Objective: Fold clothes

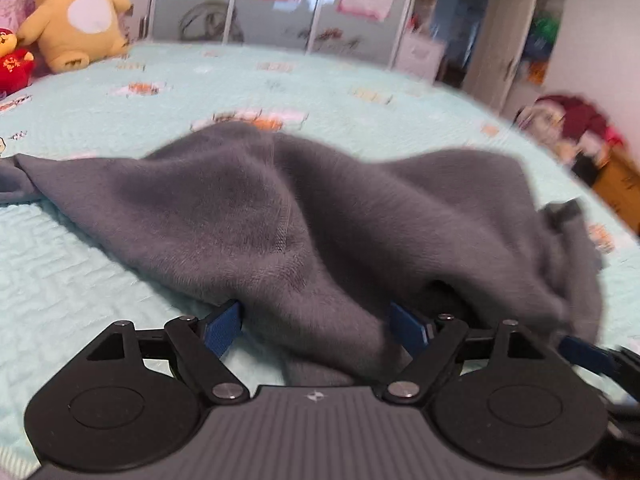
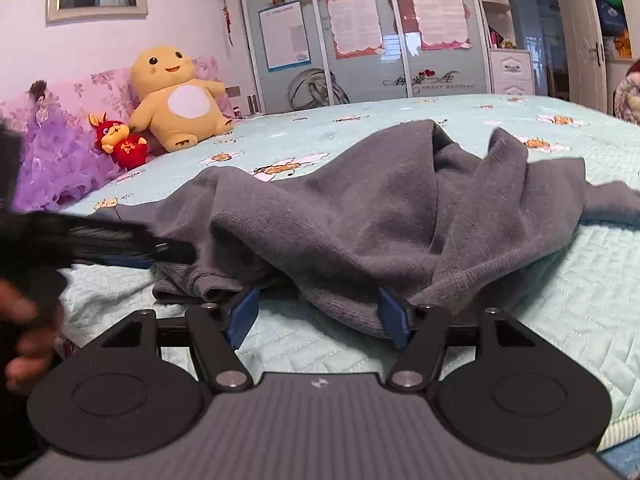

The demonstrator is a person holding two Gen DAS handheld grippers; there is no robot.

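Fabric of the grey sweater (image 1: 320, 216) lies bunched mid-frame on the bed (image 1: 80, 280). Left tool (image 1: 316, 330) and right tool (image 2: 316, 314) gape wide at its near hem, gripping nothing. Each should probably pinch one hem layer cleanly before lifting.

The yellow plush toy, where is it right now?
The yellow plush toy sits at the far left of the bed beside a small red plush, well beyond the gray sweater.

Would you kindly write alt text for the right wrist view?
A rumpled grey sweater lies on a pale green bedspread, its near edge between the open blue fingers of the right hand-held gripper. A yellow plush toy sits behind.
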